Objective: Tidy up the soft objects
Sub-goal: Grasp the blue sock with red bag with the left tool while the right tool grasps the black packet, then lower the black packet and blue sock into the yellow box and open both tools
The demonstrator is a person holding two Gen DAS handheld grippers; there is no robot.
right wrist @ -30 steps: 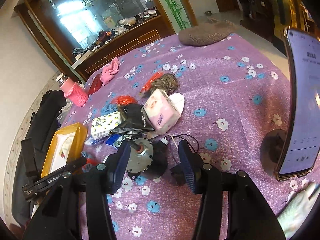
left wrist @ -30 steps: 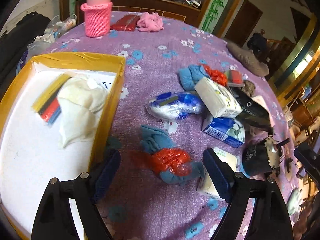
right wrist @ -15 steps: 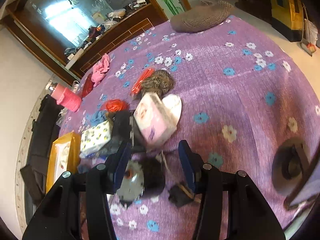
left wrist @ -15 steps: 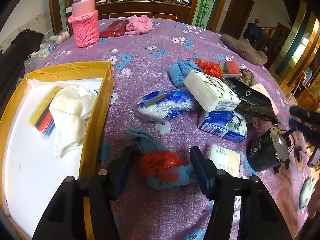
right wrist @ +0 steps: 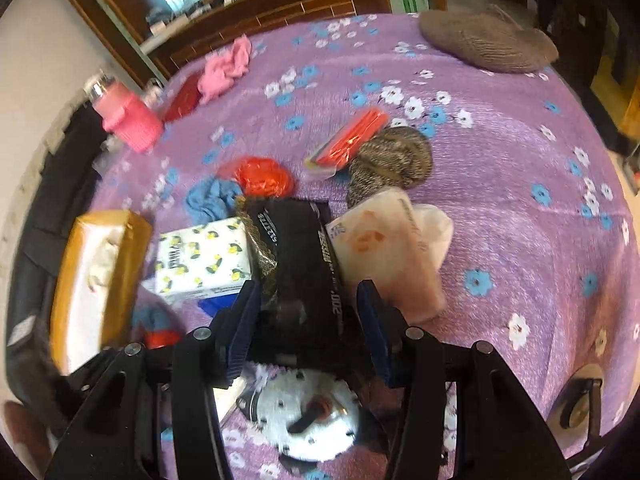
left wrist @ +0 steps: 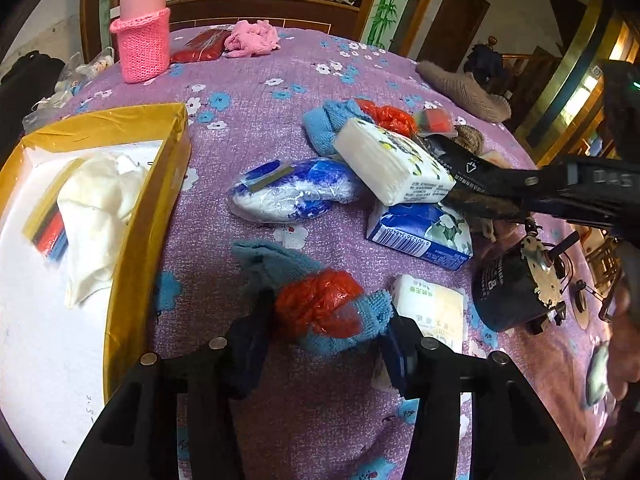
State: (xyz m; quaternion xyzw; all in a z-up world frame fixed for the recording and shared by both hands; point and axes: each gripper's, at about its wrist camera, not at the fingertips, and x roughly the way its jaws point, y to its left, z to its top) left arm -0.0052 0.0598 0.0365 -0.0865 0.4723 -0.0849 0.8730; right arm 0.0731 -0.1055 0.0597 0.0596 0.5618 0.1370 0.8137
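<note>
Left claw (left wrist: pixel 326 326) closing around red-and-blue bundle (left wrist: pixel 320 308), seemingly touching; right claw (right wrist: pixel 308 320) apart.

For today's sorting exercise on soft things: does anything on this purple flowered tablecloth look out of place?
Yes. A black cylindrical motor with a metal faceplate and shaft lies among the tissue packs and cloths, beside the blue tissue pack. It is hard metal, with wires trailing, unlike the soft items around it.
</note>
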